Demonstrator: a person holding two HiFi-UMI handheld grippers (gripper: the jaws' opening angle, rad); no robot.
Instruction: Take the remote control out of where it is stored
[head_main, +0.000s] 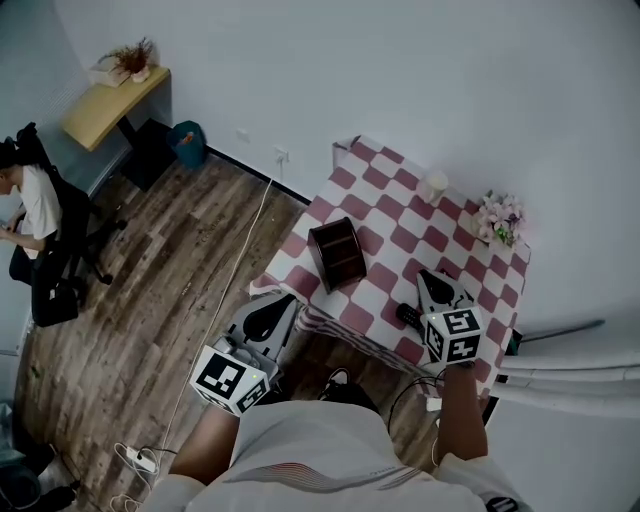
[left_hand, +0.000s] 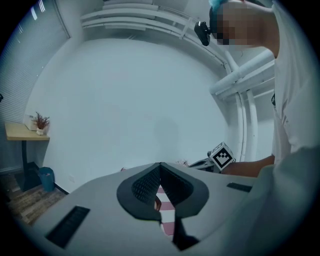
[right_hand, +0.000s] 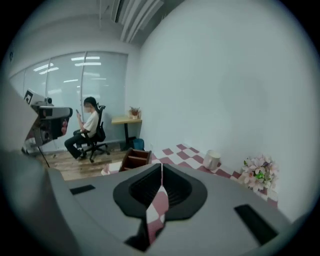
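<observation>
Remote control (head_main: 408, 316), one, near one box (head_main: 338, 252); left tool (left_hand: 160, 167), right tool (right_hand: 161, 167) both closed empty.

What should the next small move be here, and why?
Probably just draw the right gripper back: its jaws are shut on nothing, and what looks like the remote lies on the cloth beside it, outside the wooden box.

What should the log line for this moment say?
left hand-held gripper: shut, empty | right hand-held gripper: shut, empty | remote control: apparently lying on table, outside wooden box
</observation>
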